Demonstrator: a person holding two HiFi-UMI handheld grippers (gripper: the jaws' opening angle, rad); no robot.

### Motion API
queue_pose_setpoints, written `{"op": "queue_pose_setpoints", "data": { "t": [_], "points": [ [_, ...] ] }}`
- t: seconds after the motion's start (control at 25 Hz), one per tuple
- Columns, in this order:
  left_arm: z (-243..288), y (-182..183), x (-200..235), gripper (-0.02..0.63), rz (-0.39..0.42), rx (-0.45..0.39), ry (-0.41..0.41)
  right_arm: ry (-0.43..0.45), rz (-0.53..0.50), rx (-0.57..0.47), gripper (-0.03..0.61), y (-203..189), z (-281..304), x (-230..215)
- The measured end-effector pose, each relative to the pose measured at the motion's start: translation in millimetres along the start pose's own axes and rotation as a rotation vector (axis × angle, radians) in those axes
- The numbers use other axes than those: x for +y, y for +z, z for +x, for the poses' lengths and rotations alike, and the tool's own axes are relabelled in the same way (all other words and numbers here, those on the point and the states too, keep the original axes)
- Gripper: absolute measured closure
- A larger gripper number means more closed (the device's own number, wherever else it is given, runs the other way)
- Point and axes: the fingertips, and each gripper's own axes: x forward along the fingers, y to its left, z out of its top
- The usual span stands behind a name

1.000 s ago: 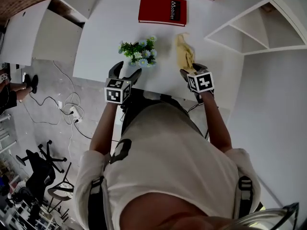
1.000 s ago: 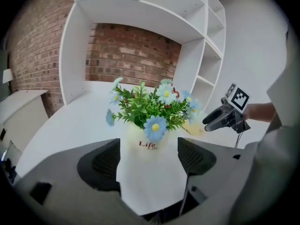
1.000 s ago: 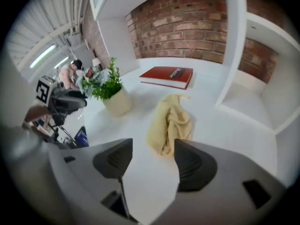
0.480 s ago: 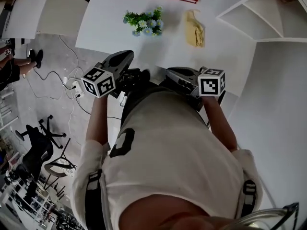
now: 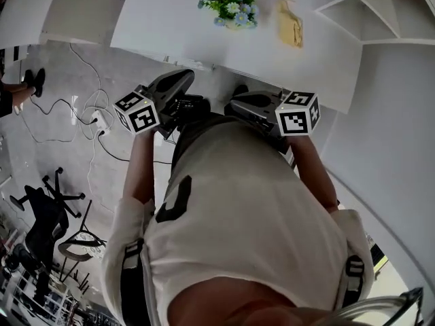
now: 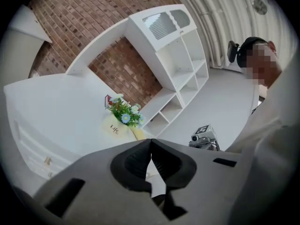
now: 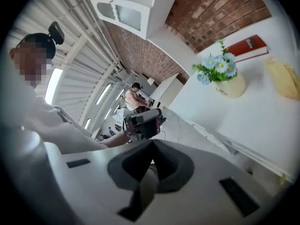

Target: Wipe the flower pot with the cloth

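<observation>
The flower pot (image 5: 234, 20), cream with blue and white flowers, stands on the white table (image 5: 170, 19) at the top of the head view. A crumpled yellow cloth (image 5: 291, 24) lies just to its right. Both grippers hang in front of my chest, off the table's front edge and well short of the pot. My left gripper (image 5: 189, 77) is shut and empty, and my right gripper (image 5: 232, 104) is shut and empty too. The left gripper view has the pot (image 6: 114, 127) and cloth (image 6: 138, 133) far beyond its closed tips (image 6: 150, 142). The right gripper view shows the pot (image 7: 229, 86) and cloth (image 7: 284, 80) up right of its tips (image 7: 152, 142).
A red book (image 7: 248, 46) lies behind the pot. White shelving (image 5: 380, 12) stands at the table's right end. On the grey floor to the left are cables with a power strip (image 5: 100, 122) and an office chair (image 5: 51, 212). Another person (image 7: 132, 99) stands in the distance.
Both grippers have drawn back from the table edge toward my chest, and their jaws have gone from open to shut. The pot and cloth now sit farther up in the head view.
</observation>
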Motion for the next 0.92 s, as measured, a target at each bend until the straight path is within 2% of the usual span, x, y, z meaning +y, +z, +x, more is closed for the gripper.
{"op": "queue_pose_setpoints", "data": {
  "t": [0.12,0.24,0.4,0.68,0.92],
  "points": [
    [-31,-35,19,0.592,-0.003,0.087,0.019,-0.056,0.014,0.046,0.568,-33,22,15],
    [-55,-69,35,0.592,-0.002,0.184,0.044,-0.111,0.057,0.027,0.568,-53,25,22],
    [-74,-88,36,0.592,0.010,0.274,0.051,-0.130,0.091,0.004,0.568,-65,29,37],
    [-82,-111,10,0.592,0.082,0.315,0.110,-0.099,0.040,0.006,0.568,-92,22,59],
    [-91,-164,-5,0.592,0.061,0.349,0.209,-0.086,0.013,0.010,0.568,-136,-15,69]
  ]
}}
